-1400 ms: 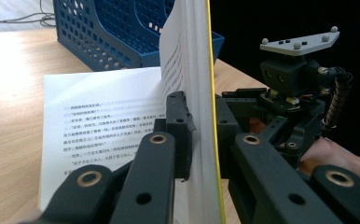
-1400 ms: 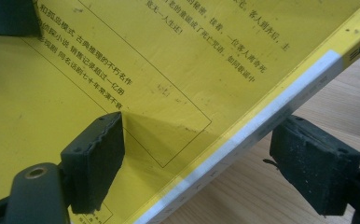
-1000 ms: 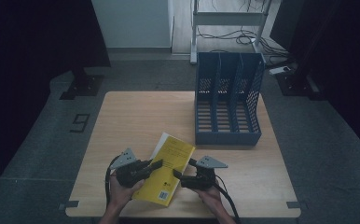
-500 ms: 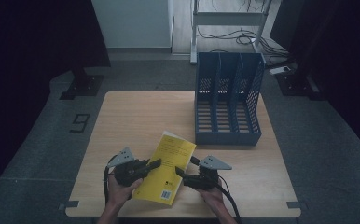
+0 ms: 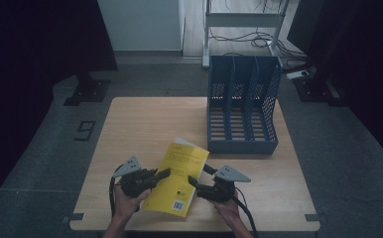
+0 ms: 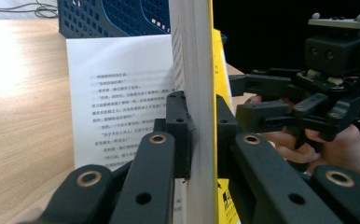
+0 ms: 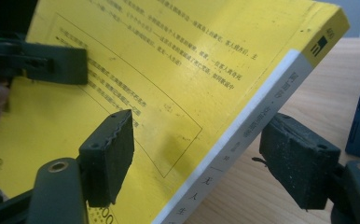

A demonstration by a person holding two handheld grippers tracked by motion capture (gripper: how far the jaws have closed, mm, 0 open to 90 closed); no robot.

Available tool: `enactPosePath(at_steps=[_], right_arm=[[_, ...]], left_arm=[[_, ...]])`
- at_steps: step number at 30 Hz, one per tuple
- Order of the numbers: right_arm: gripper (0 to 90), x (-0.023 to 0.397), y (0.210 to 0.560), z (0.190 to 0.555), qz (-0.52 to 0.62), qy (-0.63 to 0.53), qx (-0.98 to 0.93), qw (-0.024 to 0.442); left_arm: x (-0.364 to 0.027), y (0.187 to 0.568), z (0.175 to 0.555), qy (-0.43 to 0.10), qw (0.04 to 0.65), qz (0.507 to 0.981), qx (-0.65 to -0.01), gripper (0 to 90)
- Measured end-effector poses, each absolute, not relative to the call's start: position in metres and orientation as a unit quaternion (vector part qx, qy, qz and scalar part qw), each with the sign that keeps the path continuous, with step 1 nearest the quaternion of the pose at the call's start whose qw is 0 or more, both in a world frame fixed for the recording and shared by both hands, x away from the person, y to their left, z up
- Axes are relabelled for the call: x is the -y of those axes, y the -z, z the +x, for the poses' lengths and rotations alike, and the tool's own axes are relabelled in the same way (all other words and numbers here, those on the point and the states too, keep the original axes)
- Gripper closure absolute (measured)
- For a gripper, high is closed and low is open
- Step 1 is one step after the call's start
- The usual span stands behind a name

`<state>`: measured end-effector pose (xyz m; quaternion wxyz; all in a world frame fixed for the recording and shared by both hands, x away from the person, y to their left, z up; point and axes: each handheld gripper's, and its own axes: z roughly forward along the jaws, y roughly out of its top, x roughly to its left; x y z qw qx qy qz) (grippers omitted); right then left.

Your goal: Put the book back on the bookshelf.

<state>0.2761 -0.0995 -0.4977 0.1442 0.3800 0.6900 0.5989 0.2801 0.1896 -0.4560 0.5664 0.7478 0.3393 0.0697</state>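
The left gripper (image 5: pixel 165 173) is clamped on the left edge of the yellow book (image 5: pixel 179 176), its pads pinching the page block with one loose page (image 6: pixel 122 98) splayed out on the far side; the book sits tilted off the near middle of the table (image 5: pixel 145 124), between the two hands; it looks like a light paperback, stiff enough along the spine to hold its shape but floppy across the cover, and the glossy cover (image 7: pixel 136 79) seems likely to slip under a weak pinch; the safest hold is probably at the spine, where the pages are bound and cannot fan open; the right gripper (image 5: pixel 192 181) straddles that spine (image 7: pixel 243 130) with its jaws wide, and they have just been closing a little, with the book between them but the pads not yet pressing on it; further right and farther back stands a blue file rack (image 5: pixel 241 106) with upright slots, open at the top; the table is pale wood, smooth and flat; around it lies a dim room with grey carpet, a floor marking (image 5: pixel 85 130) on the left and cables (image 5: pixel 249 37) at the far side.
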Motion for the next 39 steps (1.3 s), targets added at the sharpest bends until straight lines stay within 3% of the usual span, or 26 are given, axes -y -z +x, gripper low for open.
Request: enactPosePath(at_steps=[14,39], right_arm=[[27.3,0.102,0.493,0.272,0.357,-0.616,-0.688,0.143],[53.5,0.104,0.483,0.262,0.315,-0.59,-0.707,0.231]], left_arm=[[-0.186,0.459,0.28,-0.059,0.565,0.752,-0.334,81.9],[-0.181,0.465,0.284,-0.045,0.555,0.764,-0.326,80.7]])
